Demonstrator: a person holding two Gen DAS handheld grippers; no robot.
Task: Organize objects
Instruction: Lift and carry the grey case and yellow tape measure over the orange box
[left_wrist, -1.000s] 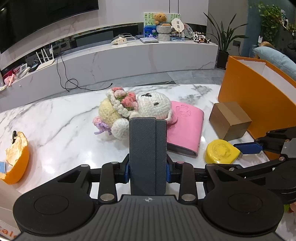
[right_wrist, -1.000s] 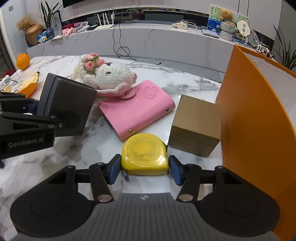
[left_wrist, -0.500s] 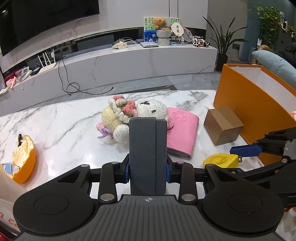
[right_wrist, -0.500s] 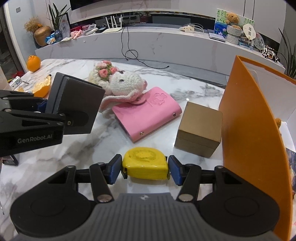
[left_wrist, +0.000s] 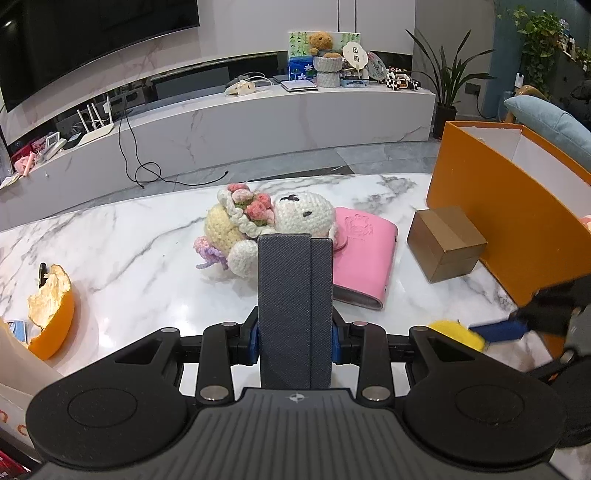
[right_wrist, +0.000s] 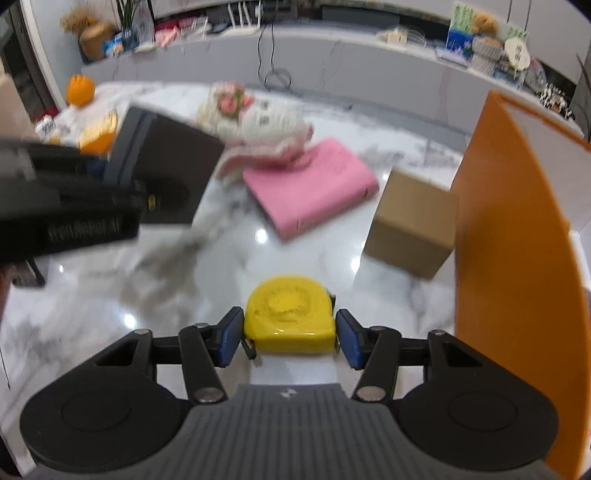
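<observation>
My left gripper (left_wrist: 294, 338) is shut on a dark grey case (left_wrist: 294, 295) and holds it upright above the marble table (left_wrist: 129, 243). My right gripper (right_wrist: 290, 341) is shut on a yellow tape measure (right_wrist: 290, 314), lifted off the table; it also shows at the right of the left wrist view (left_wrist: 456, 332). On the table lie a crochet plush toy (left_wrist: 258, 221), a pink wallet (left_wrist: 364, 266) and a small brown box (left_wrist: 445, 242). An open orange box (left_wrist: 509, 210) stands at the right.
An orange peel (left_wrist: 51, 310) lies at the table's left. A whole orange (right_wrist: 79, 88) sits at the far left corner. A white TV counter (left_wrist: 221, 122) runs behind the table. The right wrist view is motion-blurred.
Both grippers have risen from the table. The right gripper lifted the tape measure off the surface and is moving. The left gripper still holds the grey case.
</observation>
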